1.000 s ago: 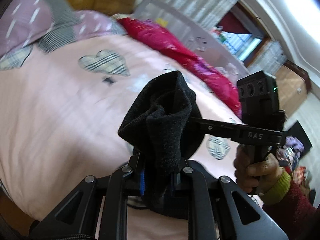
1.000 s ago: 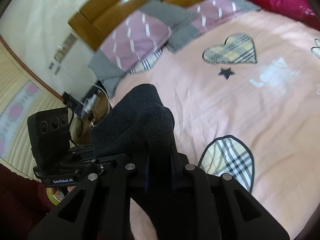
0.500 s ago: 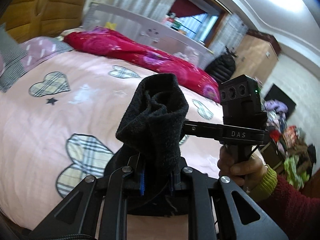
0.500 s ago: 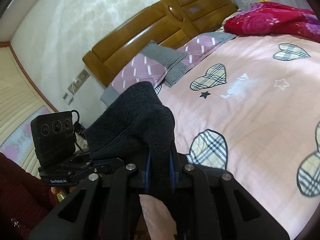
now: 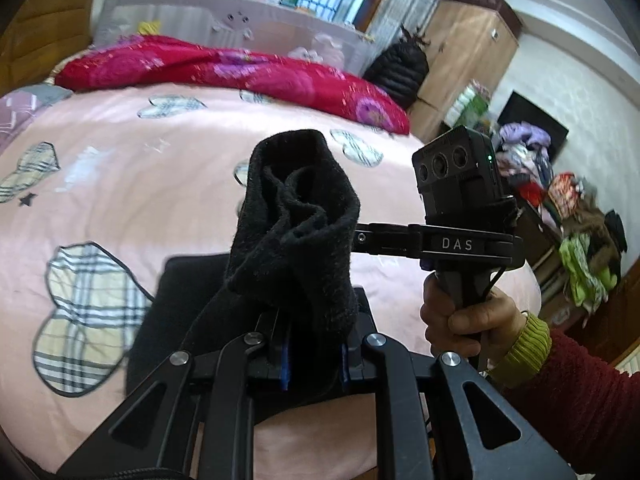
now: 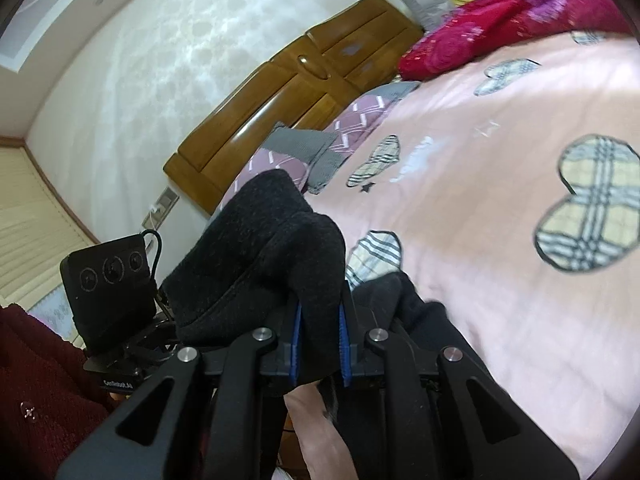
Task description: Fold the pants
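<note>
At frame centre in both views, the black pants (image 5: 294,232) bunch up above the pink bedspread (image 5: 132,200), clamped by the left gripper (image 5: 312,354) and the right gripper (image 6: 320,350).

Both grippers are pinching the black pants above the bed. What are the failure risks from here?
1. The left gripper and right gripper each clamp a thick bunched wad of the pants, not a flat edge, so layers may slip out unevenly.
2. The rest of the pants lies crumpled on the pink bedspread, so laying it down may trap creases.
3. The two grippers sit close together and could collide.
</note>
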Demonstrator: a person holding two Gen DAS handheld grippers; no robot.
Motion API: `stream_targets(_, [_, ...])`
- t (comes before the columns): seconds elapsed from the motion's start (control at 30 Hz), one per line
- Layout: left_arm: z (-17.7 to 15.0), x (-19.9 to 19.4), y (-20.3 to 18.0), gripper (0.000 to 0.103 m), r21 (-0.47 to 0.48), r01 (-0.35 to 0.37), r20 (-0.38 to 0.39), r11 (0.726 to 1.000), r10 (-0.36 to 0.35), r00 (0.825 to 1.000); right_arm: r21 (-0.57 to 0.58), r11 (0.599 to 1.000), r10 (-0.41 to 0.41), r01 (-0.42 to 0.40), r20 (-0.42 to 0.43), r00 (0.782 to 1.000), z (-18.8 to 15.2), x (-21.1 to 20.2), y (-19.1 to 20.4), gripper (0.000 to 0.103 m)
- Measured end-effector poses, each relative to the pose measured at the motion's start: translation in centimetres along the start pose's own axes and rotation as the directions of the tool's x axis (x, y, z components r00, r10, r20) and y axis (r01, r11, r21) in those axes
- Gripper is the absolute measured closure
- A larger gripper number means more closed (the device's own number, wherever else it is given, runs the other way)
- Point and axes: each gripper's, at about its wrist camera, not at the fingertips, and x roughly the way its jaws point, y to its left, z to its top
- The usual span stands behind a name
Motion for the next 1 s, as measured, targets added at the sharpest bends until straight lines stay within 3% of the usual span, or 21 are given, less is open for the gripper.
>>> stream_targets(0.37, [-2.5,6.3,-2.0,0.086,0.073,0.01,-0.118,0.997,-0.002,0.993,0.089,0.994,-0.066,0.064,0.024,0.998,-4.8,-2.8,-4.6,0.086])
stream_targets(0.53, [-3.2,7.8,-2.2,0.08,0.096,0.039,-0.135,0.995,-0.026,0.991,0.105,0.986,-0.135,0.133,0.012,0.991,-5.8,-3.8,-5.3,0.075])
stream_targets(0.63, [-3.2,8.7,-2.2,0.078,0.119,0.042,-0.133,0.992,-0.025,0.991,0.11,0.976,-0.19,0.189,0.005,0.982,-6.5,-4.6,-5.5,0.073])
stream_targets(0.7, [-3.6,9.1,-2.8,0.073,0.157,0.041,-0.13,0.987,-0.021,0.991,0.116,0.964,-0.243,0.241,0.0,0.97,-6.8,-5.1,-5.4,0.073])
stream_targets(0.83, [-4.1,9.2,-3.8,0.048,0.205,0.078,-0.134,0.976,-0.051,0.99,0.142,0.922,-0.367,0.359,0.031,0.93,-7.7,-6.9,-4.8,0.063])
stream_targets(0.9, [-4.4,9.1,-4.1,0.043,0.201,0.12,-0.146,0.972,-0.091,0.985,0.167,0.905,-0.404,0.391,0.056,0.913,-8.3,-7.9,-4.5,0.061])
stream_targets(1.0, [-4.5,8.8,-4.1,0.041,0.192,0.151,-0.16,0.97,-0.12,0.98,0.221,0.88,-0.45,0.421,0.101,0.887,-9.4,-9.7,-3.9,0.048])
